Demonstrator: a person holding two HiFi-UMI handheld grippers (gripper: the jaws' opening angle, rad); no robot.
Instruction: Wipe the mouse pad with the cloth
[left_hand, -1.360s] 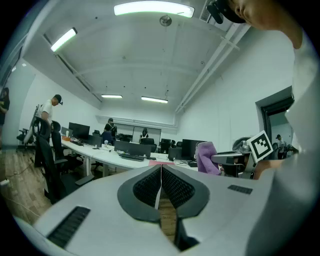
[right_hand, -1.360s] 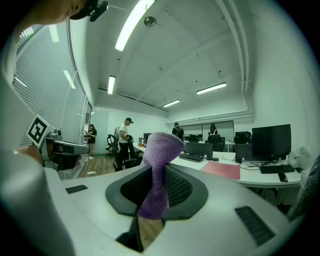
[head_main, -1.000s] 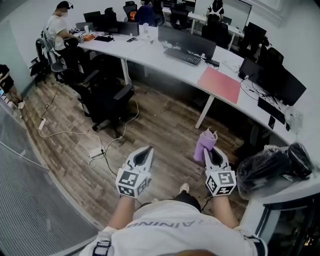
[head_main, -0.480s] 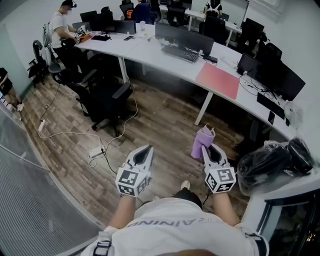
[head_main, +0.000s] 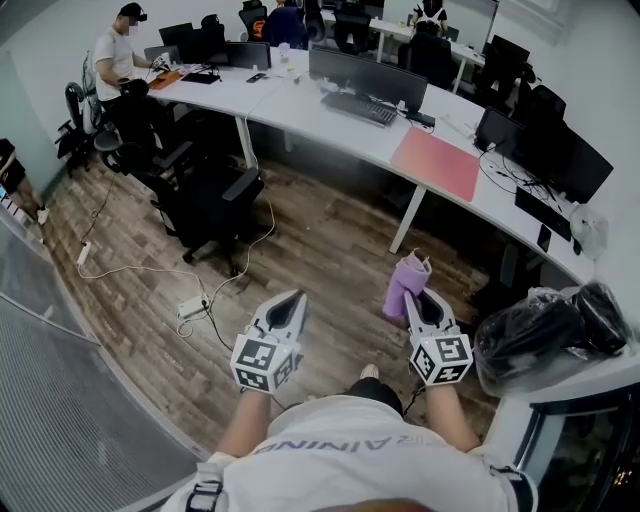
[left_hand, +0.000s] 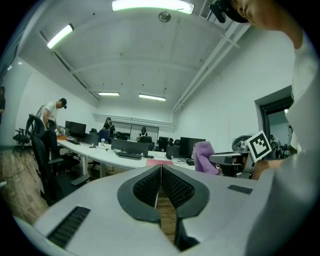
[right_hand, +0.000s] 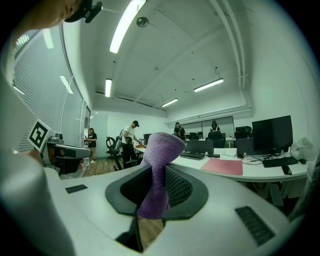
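The right gripper (head_main: 416, 298) is clamped on the purple cloth (head_main: 406, 282), which sticks up past its tips; the left gripper (head_main: 296, 299), to its left, has its jaws pressed together on nothing; the pink mouse pad (head_main: 439, 166) lies on the far white desk (head_main: 300, 100), well apart from the cloth.

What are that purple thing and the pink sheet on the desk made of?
The cloth, held in the right gripper, looks like soft, fuzzy fabric, maybe microfibre: its surface is nappy. The mouse pad looks like a thin, matte, flat sheet, perhaps rubber or leatherette; it is too far away to tell.
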